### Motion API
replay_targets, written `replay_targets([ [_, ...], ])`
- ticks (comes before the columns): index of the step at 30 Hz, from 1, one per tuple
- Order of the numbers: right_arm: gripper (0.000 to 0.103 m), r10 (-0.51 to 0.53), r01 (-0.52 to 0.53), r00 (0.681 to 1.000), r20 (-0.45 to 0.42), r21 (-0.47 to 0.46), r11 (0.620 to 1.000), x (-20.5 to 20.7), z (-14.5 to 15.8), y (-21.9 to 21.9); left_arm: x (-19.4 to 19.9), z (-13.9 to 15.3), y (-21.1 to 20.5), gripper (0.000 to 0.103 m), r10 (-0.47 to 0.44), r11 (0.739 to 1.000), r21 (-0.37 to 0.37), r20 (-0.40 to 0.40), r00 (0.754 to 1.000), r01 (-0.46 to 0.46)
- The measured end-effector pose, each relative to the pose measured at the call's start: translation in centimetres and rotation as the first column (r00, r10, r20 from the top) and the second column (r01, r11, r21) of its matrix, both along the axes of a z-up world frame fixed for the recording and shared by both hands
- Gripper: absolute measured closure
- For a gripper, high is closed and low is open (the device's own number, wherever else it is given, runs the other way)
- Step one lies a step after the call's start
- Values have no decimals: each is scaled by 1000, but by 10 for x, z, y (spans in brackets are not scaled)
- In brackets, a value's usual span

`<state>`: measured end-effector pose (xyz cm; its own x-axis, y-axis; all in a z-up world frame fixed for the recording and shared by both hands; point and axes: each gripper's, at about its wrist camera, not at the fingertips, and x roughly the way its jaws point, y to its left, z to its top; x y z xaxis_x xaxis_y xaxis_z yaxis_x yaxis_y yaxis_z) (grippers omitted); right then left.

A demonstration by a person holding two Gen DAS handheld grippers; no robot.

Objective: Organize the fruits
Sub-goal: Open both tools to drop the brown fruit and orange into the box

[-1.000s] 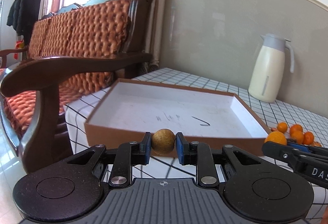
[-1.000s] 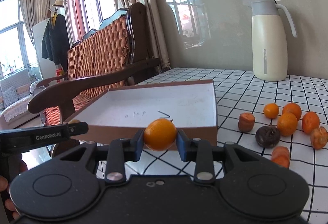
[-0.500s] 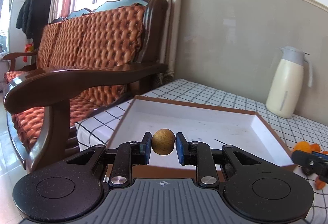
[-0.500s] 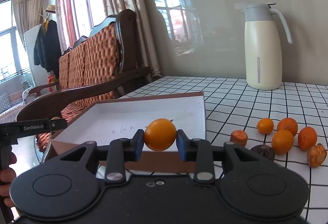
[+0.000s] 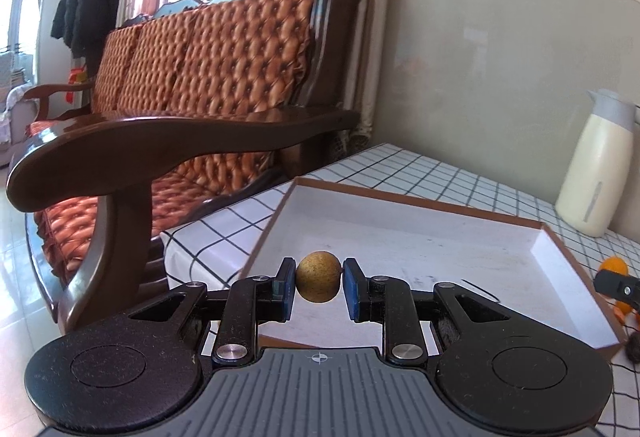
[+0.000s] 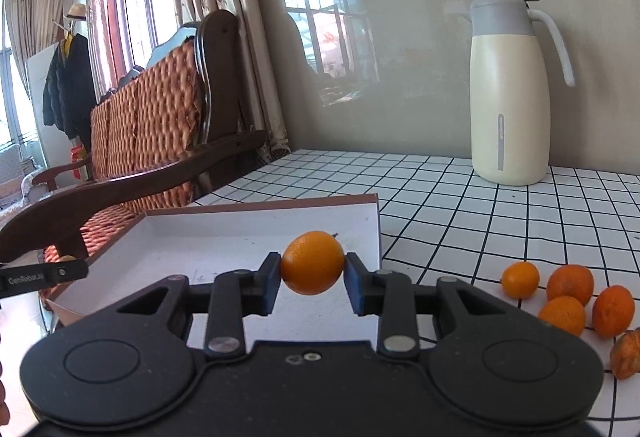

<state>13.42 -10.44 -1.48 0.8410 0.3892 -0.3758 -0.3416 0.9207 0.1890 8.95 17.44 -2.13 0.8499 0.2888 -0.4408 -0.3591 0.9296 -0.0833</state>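
My left gripper (image 5: 319,283) is shut on a small round brown fruit (image 5: 319,277), held just above the near left part of a shallow brown box with a white floor (image 5: 440,233). In the right wrist view my right gripper (image 6: 312,275) is shut on an orange (image 6: 312,263), hovering over the box's near right corner (image 6: 370,233). The left gripper's tip (image 6: 44,277) shows at the far left of that view, and the right gripper's tip (image 5: 618,287) at the right edge of the left wrist view. Several loose oranges (image 6: 568,295) lie on the checked tablecloth to the right.
A cream thermos jug (image 6: 508,93) stands at the back of the table by the wall. A wooden sofa with orange tufted cushions (image 5: 208,77) and a dark armrest (image 5: 160,141) sits close to the table's left edge. A shrivelled brownish fruit (image 6: 626,355) lies far right.
Both grippers have moved forward over the box, each still holding its fruit. The box now lies beneath the fingers instead of ahead of them.
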Motion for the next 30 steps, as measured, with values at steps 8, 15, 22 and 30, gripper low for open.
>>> replay_targets([
  [8, 67, -34, 34, 999, 0, -27, 999, 8, -5, 6, 15, -8, 10, 77, 34, 999, -22, -55, 998, -36],
  [15, 6, -129, 120, 970, 206, 57, 991, -19, 19, -10, 1, 11, 1, 0, 88, 996, 0, 26, 996, -88],
  [22, 6, -109, 91, 974, 199, 97, 991, -21, 26, -22, -19, 22, -12, 0, 111, 987, 105, 116, 987, -124],
  [30, 6, -80, 61, 976, 200, 97, 993, -29, 24, -22, -30, 24, -35, 0, 54, 969, 230, 143, 988, -86],
])
